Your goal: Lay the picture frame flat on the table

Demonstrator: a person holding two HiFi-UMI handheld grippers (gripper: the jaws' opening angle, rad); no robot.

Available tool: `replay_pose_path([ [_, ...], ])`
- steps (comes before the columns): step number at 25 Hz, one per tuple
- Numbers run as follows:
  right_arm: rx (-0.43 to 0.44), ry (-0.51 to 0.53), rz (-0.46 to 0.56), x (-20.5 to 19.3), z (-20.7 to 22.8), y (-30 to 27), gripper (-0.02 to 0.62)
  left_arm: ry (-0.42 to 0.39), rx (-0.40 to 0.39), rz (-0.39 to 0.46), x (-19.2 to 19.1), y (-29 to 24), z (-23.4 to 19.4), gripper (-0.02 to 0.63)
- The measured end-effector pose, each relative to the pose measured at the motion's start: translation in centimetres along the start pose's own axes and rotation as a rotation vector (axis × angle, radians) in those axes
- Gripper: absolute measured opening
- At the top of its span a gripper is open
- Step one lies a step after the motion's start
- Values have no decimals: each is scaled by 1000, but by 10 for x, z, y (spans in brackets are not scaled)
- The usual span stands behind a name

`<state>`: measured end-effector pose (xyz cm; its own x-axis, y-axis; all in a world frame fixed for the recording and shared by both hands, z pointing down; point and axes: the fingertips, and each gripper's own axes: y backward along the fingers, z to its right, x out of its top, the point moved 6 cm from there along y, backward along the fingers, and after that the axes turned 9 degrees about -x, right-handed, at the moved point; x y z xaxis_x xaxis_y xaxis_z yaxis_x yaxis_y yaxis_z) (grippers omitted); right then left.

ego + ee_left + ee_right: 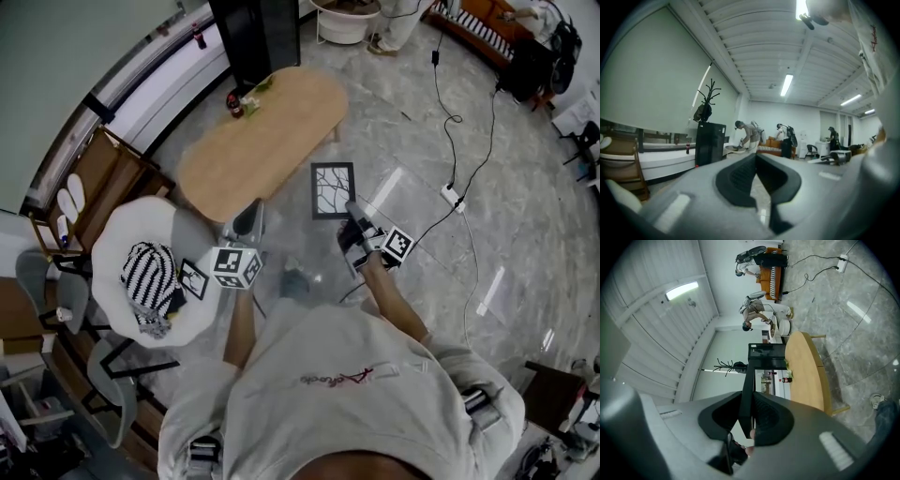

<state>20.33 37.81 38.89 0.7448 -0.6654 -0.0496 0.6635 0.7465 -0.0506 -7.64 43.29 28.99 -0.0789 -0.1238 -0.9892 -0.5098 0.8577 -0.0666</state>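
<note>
Picture frame [333, 190]: black-rimmed, with a branching line drawing. It is carried above the floor [525, 216], face up toward the head view and about level, just off the near right end of the table.

Right gripper [354, 217]: jaws drawn narrow onto the frame's near edge. The right gripper view shows the frame edge-on between the pads, reaching away toward the table.

Left gripper [248, 223]: jaws brought together at the tips with nothing between them. It is held to the left of the frame, apart from it.

Table [253, 141]: oval wooden top, bare over most of its length. A bottle [234, 105] and a few small items stand at its far left end.

Weight (judged): light, since a single edge grip carries it without visible sag.

Stiffness (judged): a rigid rim that will not flex. Gripped at one edge, it can pivot if bumped.

Fragility (judged): probably glazed, so the face needs a gentle landing and no drop.

Surface (judged): the smooth moulding is likely slippery between the pads.

Where to hold (judged): on the rim, mid-edge, never on the face. Lower the far edge first, then the gripped edge.
</note>
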Motion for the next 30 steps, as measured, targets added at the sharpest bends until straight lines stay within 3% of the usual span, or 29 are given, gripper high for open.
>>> replay_pose_path([
  [20, 4, -23, 66, 24, -14, -178, 72, 7, -73, -18, 34, -97, -168, 0],
  [30, -26, -36, 102, 21, -1, -192, 72, 19, -113, -40, 26, -113, -191, 0],
])
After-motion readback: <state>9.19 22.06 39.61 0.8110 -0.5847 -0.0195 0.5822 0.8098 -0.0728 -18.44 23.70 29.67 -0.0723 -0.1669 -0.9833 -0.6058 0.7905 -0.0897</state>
